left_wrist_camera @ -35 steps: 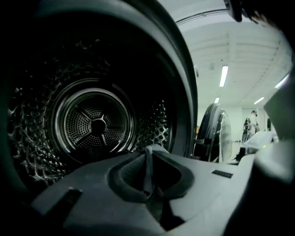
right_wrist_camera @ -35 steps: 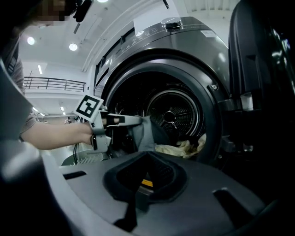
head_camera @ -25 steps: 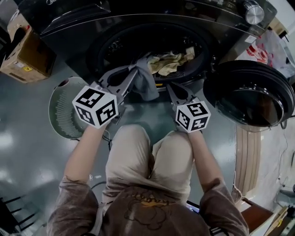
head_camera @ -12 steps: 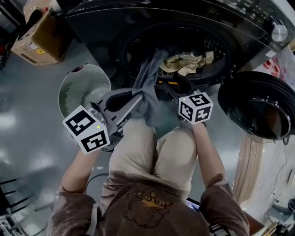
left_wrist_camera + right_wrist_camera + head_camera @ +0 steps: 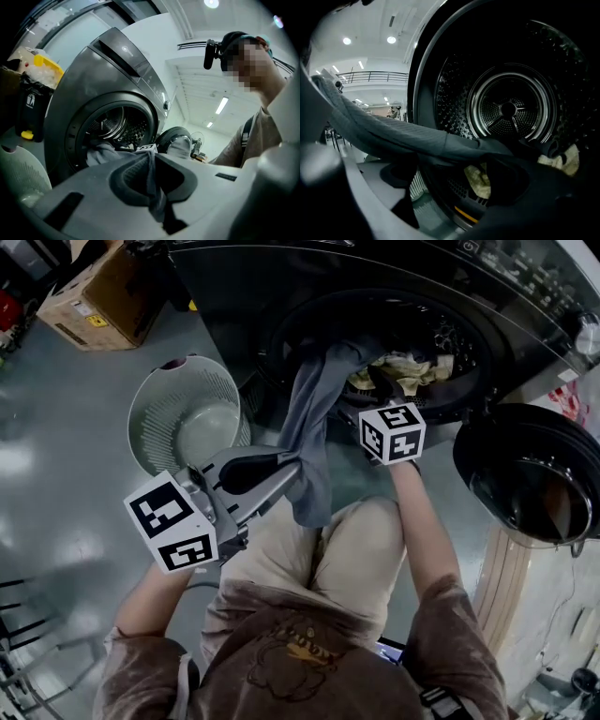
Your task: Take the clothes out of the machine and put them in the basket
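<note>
A long grey garment (image 5: 311, 432) stretches from the drum of the washing machine (image 5: 281, 334) down past my knees. My left gripper (image 5: 298, 465) is shut on its middle; the cloth is pinched between the jaws in the left gripper view (image 5: 151, 164). My right gripper (image 5: 367, 395) reaches into the drum mouth. Its jaws have just been opening and now stand wide (image 5: 454, 176). The grey garment (image 5: 393, 136) lies across above them, and no pad presses on it. Beige clothes (image 5: 410, 371) remain in the drum, and a beige piece (image 5: 478, 180) shows beyond the jaws. The round pale basket (image 5: 150, 409) stands on the floor to the left.
The machine's round door (image 5: 525, 484) hangs open at the right. A cardboard box (image 5: 103, 287) sits on the floor at the upper left, beyond the basket. My knees (image 5: 319, 549) are just below the drum opening. Grey floor (image 5: 66, 474) lies left of the basket.
The left gripper has pulled the grey garment further out of the drum, back and leftward. The right gripper has gone from shut to wide open and moved up into the drum mouth.
</note>
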### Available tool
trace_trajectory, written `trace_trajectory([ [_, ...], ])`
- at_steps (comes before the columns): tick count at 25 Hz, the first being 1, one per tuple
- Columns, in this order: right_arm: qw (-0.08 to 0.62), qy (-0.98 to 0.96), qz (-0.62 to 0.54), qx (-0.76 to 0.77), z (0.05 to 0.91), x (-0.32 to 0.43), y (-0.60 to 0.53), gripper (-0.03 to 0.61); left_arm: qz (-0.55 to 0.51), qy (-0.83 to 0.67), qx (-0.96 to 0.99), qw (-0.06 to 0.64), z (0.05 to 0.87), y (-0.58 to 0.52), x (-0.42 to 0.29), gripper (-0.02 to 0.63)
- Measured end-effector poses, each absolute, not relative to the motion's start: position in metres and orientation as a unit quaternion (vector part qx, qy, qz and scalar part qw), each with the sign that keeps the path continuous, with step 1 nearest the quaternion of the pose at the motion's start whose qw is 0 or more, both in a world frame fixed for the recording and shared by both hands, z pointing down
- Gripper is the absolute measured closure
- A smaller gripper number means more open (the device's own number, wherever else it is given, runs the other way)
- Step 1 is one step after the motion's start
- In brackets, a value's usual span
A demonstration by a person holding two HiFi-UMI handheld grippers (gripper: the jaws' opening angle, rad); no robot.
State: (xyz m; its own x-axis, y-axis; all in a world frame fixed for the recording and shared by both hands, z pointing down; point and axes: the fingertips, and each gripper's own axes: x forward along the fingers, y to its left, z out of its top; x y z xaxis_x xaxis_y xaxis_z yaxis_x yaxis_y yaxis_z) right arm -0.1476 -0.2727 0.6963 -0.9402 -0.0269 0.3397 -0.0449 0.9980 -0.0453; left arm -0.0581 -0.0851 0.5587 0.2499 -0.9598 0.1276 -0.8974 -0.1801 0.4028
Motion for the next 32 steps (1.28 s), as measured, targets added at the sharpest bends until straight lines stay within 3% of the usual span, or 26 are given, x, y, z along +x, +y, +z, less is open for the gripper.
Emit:
trace_trajectory([
  [3, 0.169, -0.985, 0.018, 0.014, 0.695, -0.160, -0.275, 0.099, -0.072, -0.605, 0.765, 0.210, 0.560, -0.082, -0.055, 0.584],
  [5, 0.165, -0.986, 0.008, 0.007, 0.692, -0.164, -0.274, 0.137, -0.067, -0.601, 0.766, 0.216, 0.563, -0.082, -0.052, 0.584],
  [7, 0.163, -0.987, -0.006, 0.001, 0.688, -0.166, -0.272, 0.239, -0.065, -0.598, 0.768, 0.220, 0.565, -0.083, -0.052, 0.584],
  [10, 0.156, -0.987, -0.025, 0.004, 0.682, -0.165, -0.269, 0.448, -0.066, -0.595, 0.769, 0.224, 0.568, -0.087, -0.055, 0.584],
  [13, 0.155, -0.987, -0.025, 0.016, 0.680, -0.159, -0.272, 0.546, -0.072, -0.590, 0.771, 0.228, 0.570, -0.094, -0.057, 0.584],
  [21, 0.166, -0.984, 0.058, 0.013, 0.677, -0.113, -0.282, 0.557, -0.054, -0.623, 0.749, 0.219, 0.602, -0.121, -0.088, 0.578],
  [32, 0.120, -0.988, 0.101, 0.011, 0.630, -0.040, -0.273, 0.558, 0.020, -0.669, 0.726, 0.158, 0.625, -0.201, -0.123, 0.572],
])
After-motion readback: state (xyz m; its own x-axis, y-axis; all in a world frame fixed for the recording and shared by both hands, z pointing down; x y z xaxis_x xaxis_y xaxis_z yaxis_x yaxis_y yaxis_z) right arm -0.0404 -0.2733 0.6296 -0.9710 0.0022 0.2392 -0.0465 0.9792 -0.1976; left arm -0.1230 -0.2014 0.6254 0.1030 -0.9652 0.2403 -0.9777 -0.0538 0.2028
